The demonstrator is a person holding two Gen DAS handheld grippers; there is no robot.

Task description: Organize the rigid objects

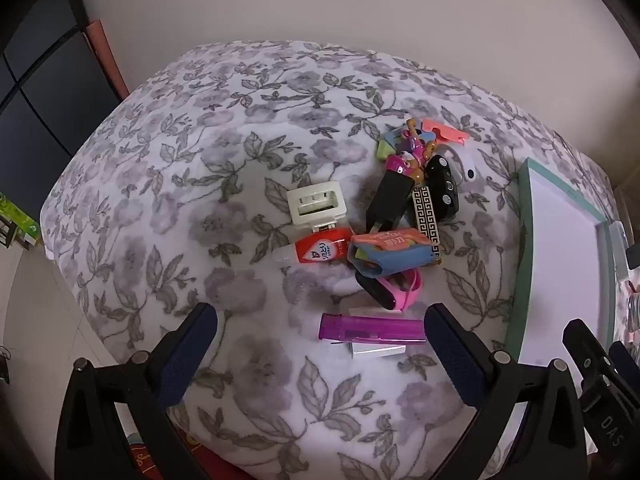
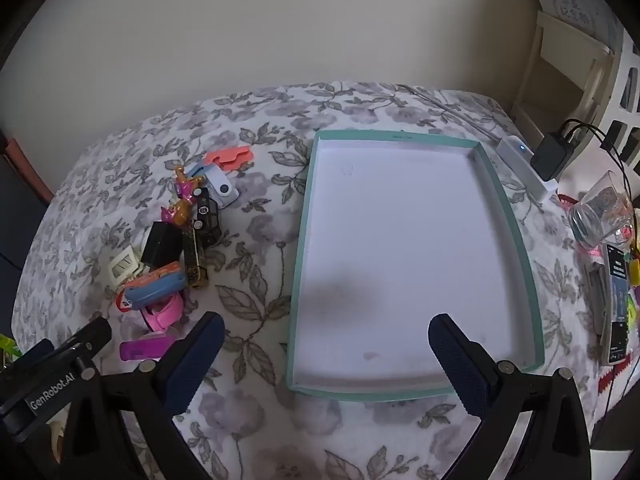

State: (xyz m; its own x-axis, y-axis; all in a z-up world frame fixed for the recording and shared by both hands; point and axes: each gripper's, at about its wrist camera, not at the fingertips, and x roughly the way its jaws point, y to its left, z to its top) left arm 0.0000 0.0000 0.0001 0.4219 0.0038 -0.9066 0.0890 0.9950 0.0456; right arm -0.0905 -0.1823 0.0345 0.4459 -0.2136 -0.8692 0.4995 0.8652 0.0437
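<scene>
A heap of small rigid items lies on the flowered cloth (image 1: pixel 200 200): a purple lighter (image 1: pixel 370 329), a pink wristband (image 1: pixel 400 290), a blue-and-orange case (image 1: pixel 390 258), a red tube (image 1: pixel 324 249), a cream socket (image 1: pixel 316 204), a black charger (image 1: pixel 390 198) and a black car key (image 1: pixel 442 188). My left gripper (image 1: pixel 320 328) hangs open above the lighter's near side, nothing between its fingers. To the right lies a teal-rimmed tray (image 2: pixel 304 240) with a white floor. My right gripper (image 2: pixel 326 334) is open above the tray's near end. The heap (image 2: pixel 176 248) shows left of it.
Right of the tray stand a glass jar (image 2: pixel 600 216), a white power strip (image 2: pixel 524 168) with a black adapter (image 2: pixel 550 156), and a flat device (image 2: pixel 614 312). A plain wall rises behind. The cloth drops off at the left and near edges.
</scene>
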